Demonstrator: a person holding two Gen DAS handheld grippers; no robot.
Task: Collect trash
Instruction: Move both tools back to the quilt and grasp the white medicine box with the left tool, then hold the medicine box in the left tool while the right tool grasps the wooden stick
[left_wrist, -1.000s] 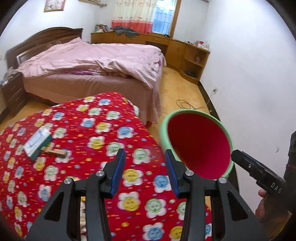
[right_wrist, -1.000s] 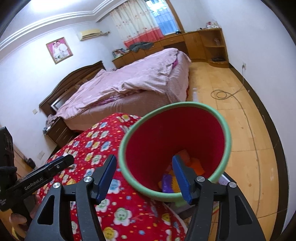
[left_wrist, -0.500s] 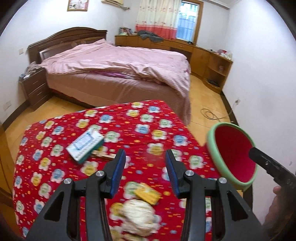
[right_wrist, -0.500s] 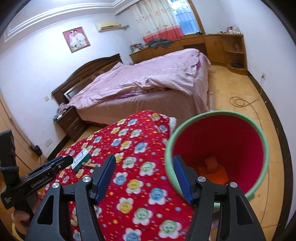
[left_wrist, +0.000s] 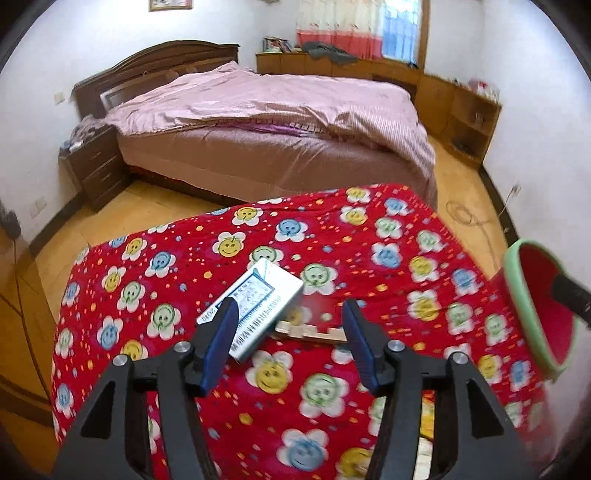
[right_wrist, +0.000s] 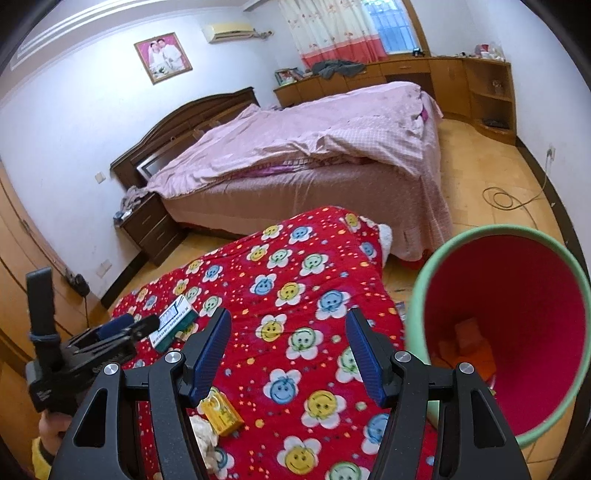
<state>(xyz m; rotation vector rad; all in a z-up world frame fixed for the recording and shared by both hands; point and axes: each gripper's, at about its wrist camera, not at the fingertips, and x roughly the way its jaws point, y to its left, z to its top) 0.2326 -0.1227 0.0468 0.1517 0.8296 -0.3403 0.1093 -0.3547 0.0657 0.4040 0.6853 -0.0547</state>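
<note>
A white and green box (left_wrist: 255, 310) lies on the red flowered cloth (left_wrist: 388, 229), with a small wooden piece (left_wrist: 310, 332) against its near side. My left gripper (left_wrist: 290, 332) hovers just over them, jaws opening and pressing on nothing. In the right wrist view, a yellow packet (right_wrist: 221, 410) and a crumpled tissue (right_wrist: 205, 435) lie near the front. My right gripper (right_wrist: 286, 350) stands open and empty above the cloth. A red bin with a green rim (right_wrist: 417, 295) stands to its right, with orange scraps (right_wrist: 469, 343) inside.
The same bin (left_wrist: 517, 295) shows at the right edge of the left wrist view, with one of my right gripper's fingers (left_wrist: 569, 295) in front of it. A pink-covered bed (left_wrist: 277, 122), a nightstand (left_wrist: 96, 166) and wooden floor lie beyond the table.
Both views have swung left, away from the bin. My left gripper now sits over the box and wooden piece, and its jaws have widened. The right gripper's jaws look unchanged.
</note>
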